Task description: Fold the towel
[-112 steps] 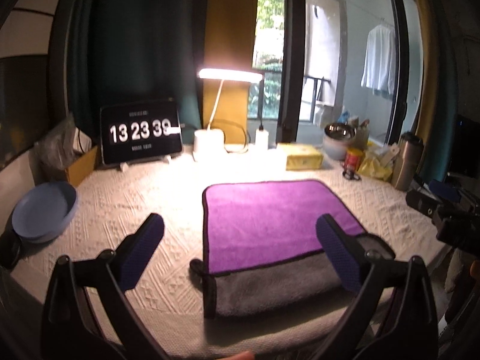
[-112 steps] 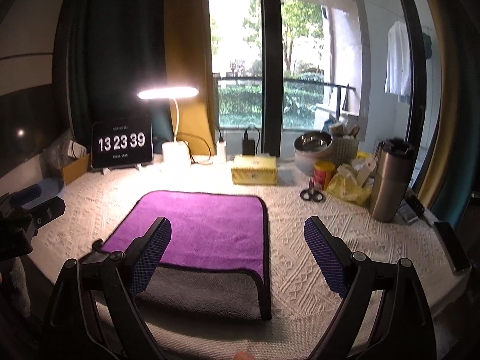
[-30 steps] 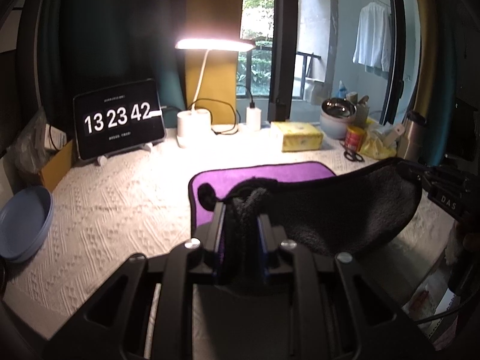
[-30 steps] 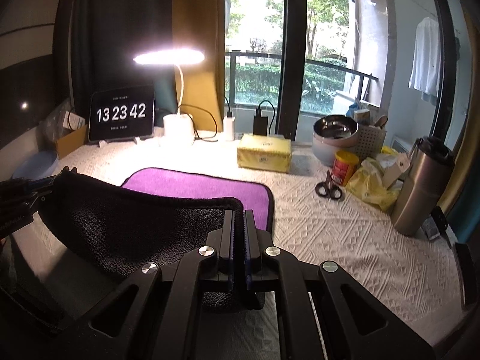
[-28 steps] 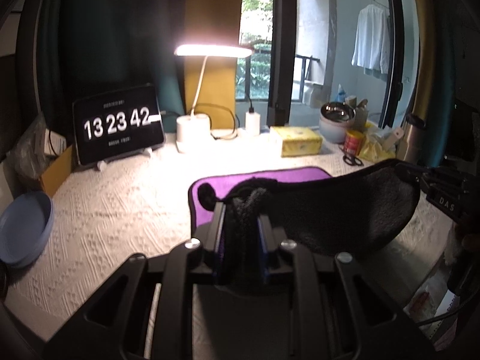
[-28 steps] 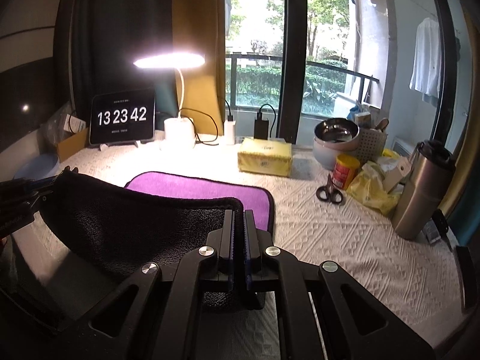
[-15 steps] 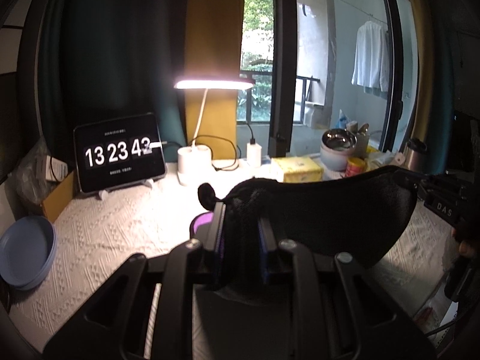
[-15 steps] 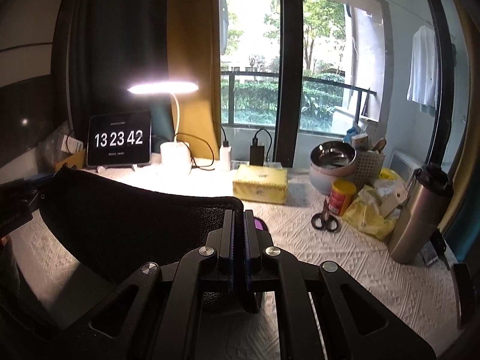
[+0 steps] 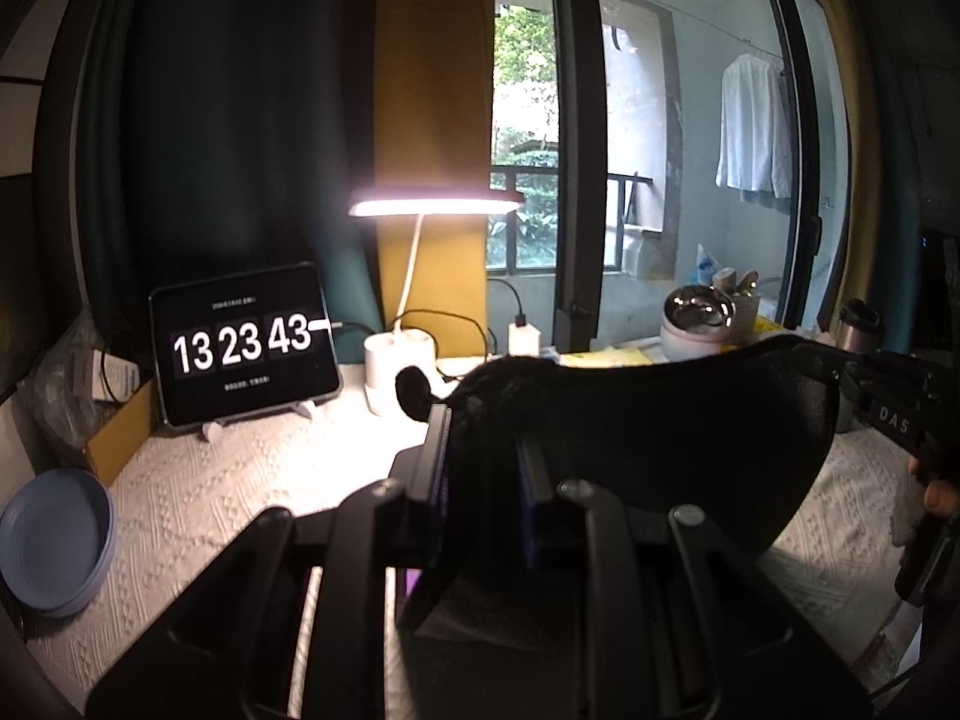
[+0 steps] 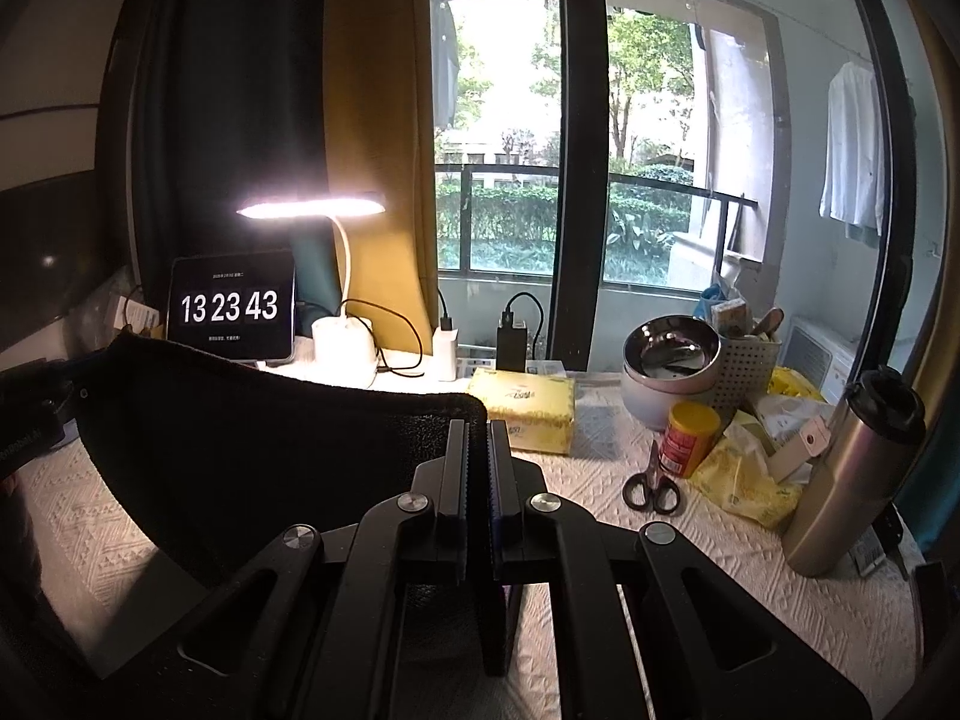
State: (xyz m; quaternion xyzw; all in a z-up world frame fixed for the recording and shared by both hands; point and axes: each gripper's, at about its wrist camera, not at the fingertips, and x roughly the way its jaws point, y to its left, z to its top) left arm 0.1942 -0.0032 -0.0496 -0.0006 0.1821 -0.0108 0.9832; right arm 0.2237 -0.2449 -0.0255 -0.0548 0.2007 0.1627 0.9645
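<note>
The towel [image 9: 660, 438] hangs in the air between my two grippers, its dark grey backlit side facing both cameras; a sliver of its purple side shows low in the left wrist view. My left gripper [image 9: 480, 420] is shut on one top corner. My right gripper [image 10: 477, 426] is shut on the other top corner, and the towel [image 10: 270, 450] stretches leftward from it. The right gripper also shows at the right edge of the left wrist view [image 9: 888, 402]. The towel hides the table surface beneath it.
On the white textured tablecloth [image 9: 198, 510]: a clock tablet [image 9: 240, 345], lit desk lamp [image 9: 399, 360], blue bowl [image 9: 54, 546] at left, yellow tissue box [image 10: 522, 411], scissors [image 10: 651, 489], red-yellow can [image 10: 687, 438], steel tumbler [image 10: 852, 474], bowls and basket at back right.
Both grippers, open above the flat towel 3.7 s ago, have shut on its near corners and lifted it; over the last second it rose until it hides the purple side on the table.
</note>
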